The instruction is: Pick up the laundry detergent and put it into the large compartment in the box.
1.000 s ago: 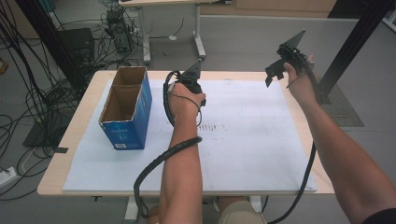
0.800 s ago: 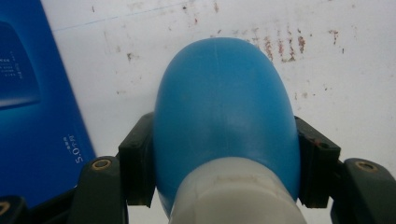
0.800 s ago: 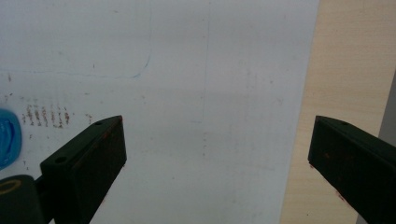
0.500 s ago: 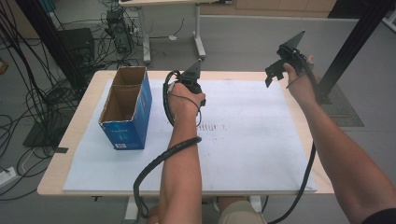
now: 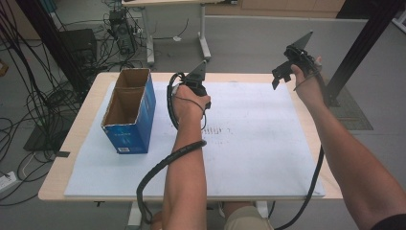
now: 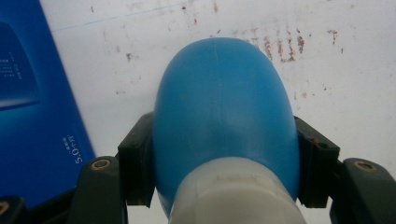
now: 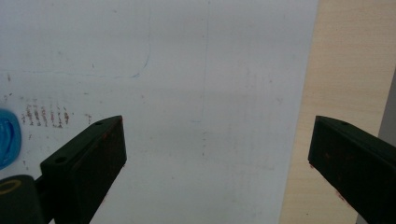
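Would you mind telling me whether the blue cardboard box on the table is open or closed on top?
Open. In the high view the blue cardboard box shows its brown inside, split into two compartments, with no lid over it.

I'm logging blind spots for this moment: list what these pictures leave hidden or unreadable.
- High view: the blue bottle the left gripper grips is hidden under the hand.
- Left gripper view: the bottle's cap end is cut off by the bottom edge.
- High view: the box floor is lost in shadow.
- Left gripper view: the box's print is too blurred to read.
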